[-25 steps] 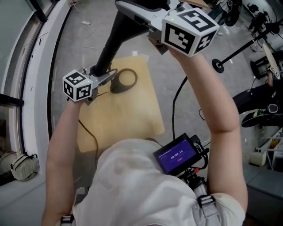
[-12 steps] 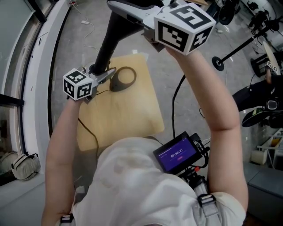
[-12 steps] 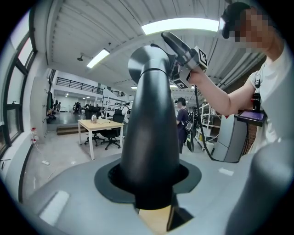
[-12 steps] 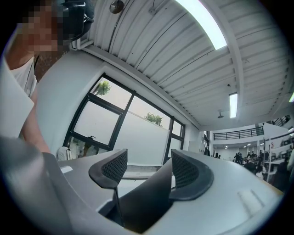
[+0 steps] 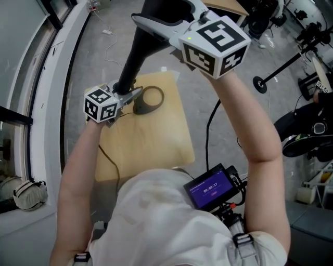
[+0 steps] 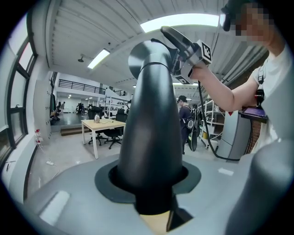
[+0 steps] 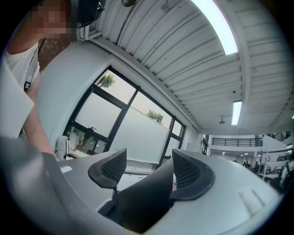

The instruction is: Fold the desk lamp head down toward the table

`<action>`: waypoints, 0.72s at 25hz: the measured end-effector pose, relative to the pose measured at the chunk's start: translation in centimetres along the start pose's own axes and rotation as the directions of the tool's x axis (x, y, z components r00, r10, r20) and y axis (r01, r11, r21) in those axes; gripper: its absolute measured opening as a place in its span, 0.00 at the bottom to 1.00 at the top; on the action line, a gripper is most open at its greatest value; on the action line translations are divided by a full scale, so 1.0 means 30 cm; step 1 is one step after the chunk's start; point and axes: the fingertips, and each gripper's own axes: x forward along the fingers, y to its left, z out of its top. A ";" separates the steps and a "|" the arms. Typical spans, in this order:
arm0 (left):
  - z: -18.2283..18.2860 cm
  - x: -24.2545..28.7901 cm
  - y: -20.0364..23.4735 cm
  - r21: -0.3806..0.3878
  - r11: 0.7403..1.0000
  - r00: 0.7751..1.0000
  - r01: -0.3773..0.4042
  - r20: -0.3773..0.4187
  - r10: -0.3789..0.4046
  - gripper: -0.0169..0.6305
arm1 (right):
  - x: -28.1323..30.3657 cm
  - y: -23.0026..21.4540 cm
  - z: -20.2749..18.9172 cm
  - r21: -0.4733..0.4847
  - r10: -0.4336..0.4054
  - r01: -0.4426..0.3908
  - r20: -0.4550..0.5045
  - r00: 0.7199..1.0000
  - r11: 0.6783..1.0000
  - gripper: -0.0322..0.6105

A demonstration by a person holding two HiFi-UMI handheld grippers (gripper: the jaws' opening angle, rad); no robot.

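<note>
A black desk lamp stands on a wooden table (image 5: 151,140), its ring base (image 5: 149,98) beside my left gripper (image 5: 130,95). That gripper is shut on the thick lamp arm (image 5: 136,54) just above the base. In the left gripper view the arm (image 6: 151,114) fills the gap between the jaws of that gripper (image 6: 149,183). High up, my right gripper (image 5: 161,13) is shut on the lamp head (image 5: 162,6). In the right gripper view the lamp head (image 7: 142,197) sits wedged between the pads (image 7: 186,172). The right jaws have just been opening slightly, with the head still between them.
A cable runs from the lamp over the table's left edge. A small monitor (image 5: 213,184) hangs at the person's chest. Black stands (image 5: 281,62) crowd the floor at right, and a window wall runs along the left. A bag (image 5: 28,195) lies at lower left.
The right gripper has rolled a little while staying on the lamp head. The left gripper has stayed on the arm by the base. The head view itself has shifted slightly.
</note>
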 end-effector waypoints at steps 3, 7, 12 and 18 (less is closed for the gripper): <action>0.000 0.001 0.010 -0.020 1.000 1.000 -0.020 0.006 0.020 0.29 | -0.004 -0.014 -0.009 -0.019 -0.002 0.002 -0.013 1.000 1.000 0.53; -0.020 -0.002 0.009 -0.016 0.997 0.997 -0.072 -0.004 0.072 0.35 | -0.042 -0.034 0.000 -0.009 -0.010 0.010 0.009 1.000 1.000 0.51; -0.034 -0.064 0.032 -0.006 0.988 0.987 -0.157 0.013 0.157 0.40 | -0.085 -0.034 0.030 0.016 -0.001 0.000 0.077 0.997 1.000 0.48; -0.027 -0.153 0.069 -0.025 0.962 0.961 -0.273 0.038 0.273 0.45 | -0.125 -0.032 0.053 0.043 0.015 -0.021 0.124 0.992 0.999 0.46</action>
